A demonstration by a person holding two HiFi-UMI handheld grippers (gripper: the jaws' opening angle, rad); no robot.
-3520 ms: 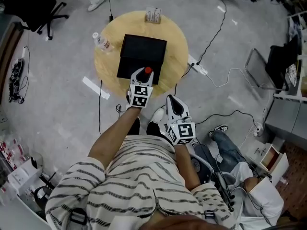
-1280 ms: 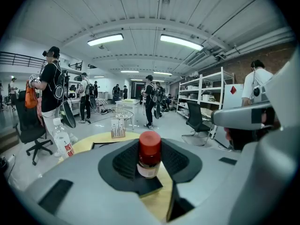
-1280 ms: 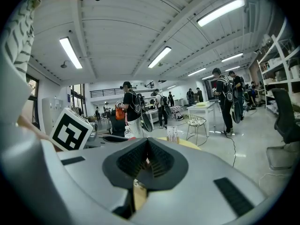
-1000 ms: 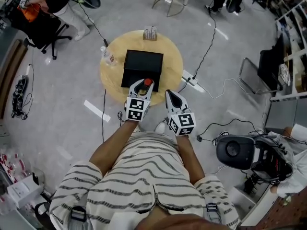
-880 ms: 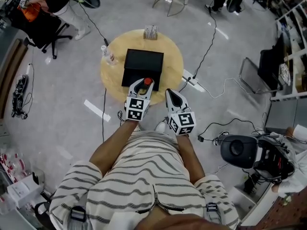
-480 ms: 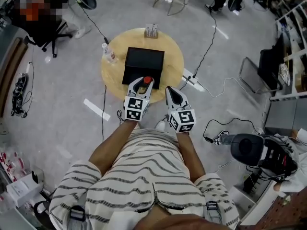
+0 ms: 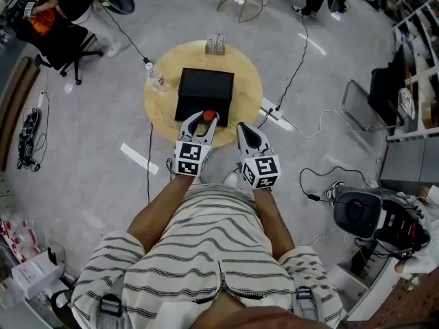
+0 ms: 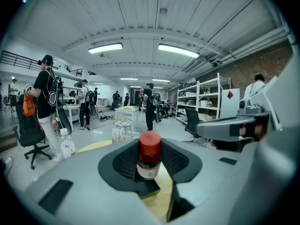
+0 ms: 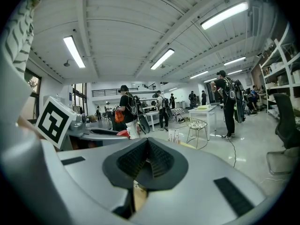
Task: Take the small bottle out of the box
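Small bottle (image 8: pixel 149 156): upright, red cap on top, pale label below it; you have it clamped between the dark ribbed pads of your left gripper (image 7: pixel 204 120). From the head view it sits over the near edge of the box (image 7: pixel 204 91), outside it.
Left gripper: jaws narrowed onto the bottle's sides, reaching toward the box's near edge.
Right gripper (image 7: pixel 248 132): just right of the left one, off the box's near right corner; its jaws are pressed together with nothing between them.
Box: black, flat and rectangular, in the middle of the round wooden table (image 7: pixel 164 108).
Water bottle (image 7: pixel 155 77): clear plastic, just off the box's far left corner.
Small pack (image 7: pixel 215 44): past the box's far edge, apart from it.
Power strip (image 7: pixel 269 111): on the floor, to the right of the box.
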